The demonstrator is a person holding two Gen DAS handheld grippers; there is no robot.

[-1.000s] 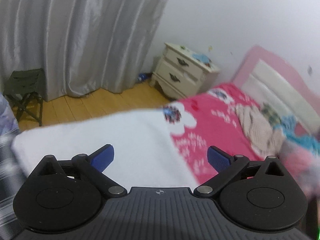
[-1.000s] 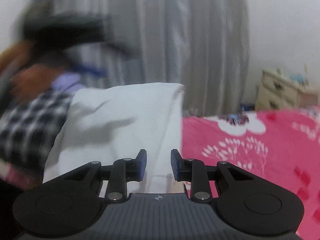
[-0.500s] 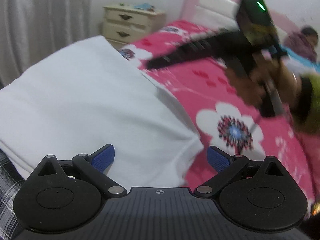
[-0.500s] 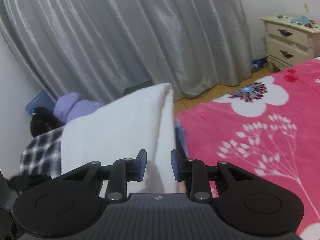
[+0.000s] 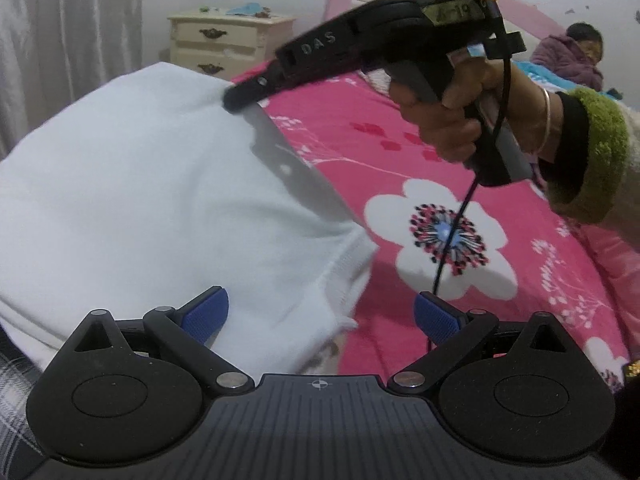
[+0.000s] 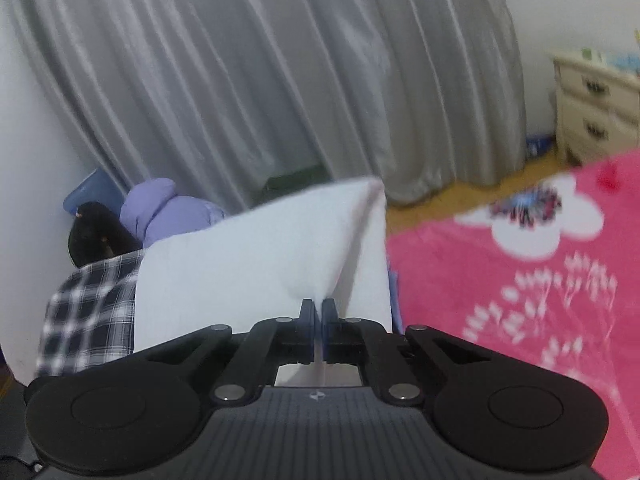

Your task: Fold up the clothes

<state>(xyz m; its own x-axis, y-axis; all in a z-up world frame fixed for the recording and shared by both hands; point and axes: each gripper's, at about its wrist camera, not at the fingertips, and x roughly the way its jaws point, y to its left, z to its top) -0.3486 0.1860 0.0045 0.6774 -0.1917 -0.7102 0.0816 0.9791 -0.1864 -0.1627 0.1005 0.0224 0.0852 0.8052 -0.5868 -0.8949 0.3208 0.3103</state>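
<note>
Left wrist view first: far left, a grey curtain (image 5: 60,40) hangs behind a cream nightstand (image 5: 228,44). Below it, a white garment (image 5: 152,200) fills the left half of the shot, lying on the pink quilt (image 5: 500,280), its hemmed corner reaching down toward the camera. The left gripper (image 5: 320,314) sits low in frame, blue pads (image 5: 206,312) spread wide, the garment's near corner lying between them but neither pad pressing on it. Moving right, the right gripper (image 5: 240,98) comes in from above, its black tip touching the garment's far edge, cloth rising to it. Further right, the hand (image 5: 452,120) grips the handle, a green cuff (image 5: 596,152) at the wrist. Far right, at the head of the bed, a person in a purple coat (image 5: 568,60) lies there.

Over to the right wrist view: at left, a checked shirt (image 6: 88,308) and a lilac jacket (image 6: 168,208) are piled against the wall. In the middle, the white garment (image 6: 248,264) stands up in a peak, and the right gripper (image 6: 318,316) has its pads pressed together on a thin fold of it, cloth running straight between them. Curtain (image 6: 280,72) behind. To the right, wooden floor (image 6: 448,200), then the quilt (image 6: 520,300) with its white flower, and the nightstand (image 6: 596,108) at the far edge.
</note>
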